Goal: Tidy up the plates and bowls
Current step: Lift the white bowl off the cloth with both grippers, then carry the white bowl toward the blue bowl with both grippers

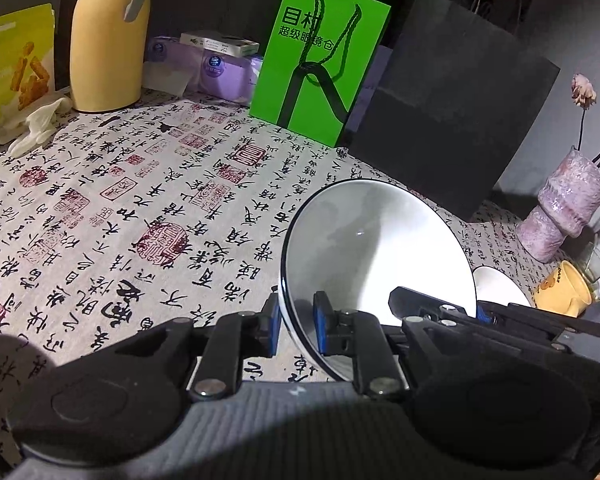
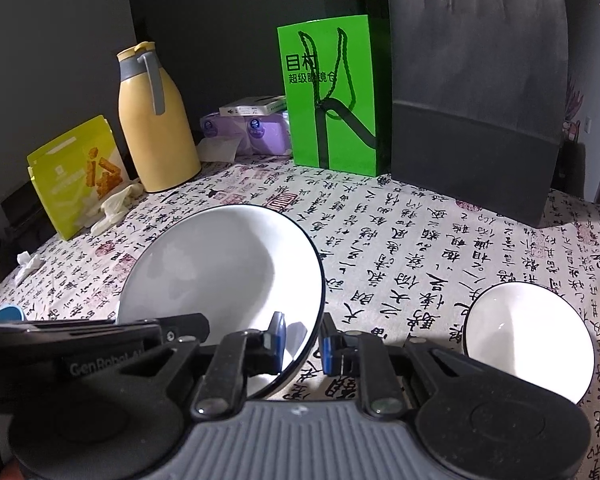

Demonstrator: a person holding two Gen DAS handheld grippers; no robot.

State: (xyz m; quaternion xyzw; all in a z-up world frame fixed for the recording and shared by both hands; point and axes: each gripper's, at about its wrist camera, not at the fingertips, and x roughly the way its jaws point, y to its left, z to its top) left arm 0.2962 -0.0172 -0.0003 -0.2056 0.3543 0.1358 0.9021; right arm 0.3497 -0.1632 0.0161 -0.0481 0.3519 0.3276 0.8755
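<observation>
Organizing is only begun, by the look of it: the large white bowl (image 2: 220,276) with a thin dark rim is up off the desk (image 2: 400,240), tilted and carried between both grippers, while the smaller white bowl (image 2: 528,336) sits alone on the calligraphy-print cloth to its right, near a yellow mug (image 1: 564,288). Nothing is stacked yet, and no plates can be made out in either view, so the sorting seems mostly still ahead.

Both grippers point down and forward at a slant over the desk, side by side. The left gripper (image 1: 296,328) has its jaws nearly closed, blue pads pinching the large bowl's rim at its left edge. The right gripper (image 2: 304,344) holds the opposite edge the same way, one pad inside the bowl, one outside, jaws narrowly apart on the wall.
</observation>
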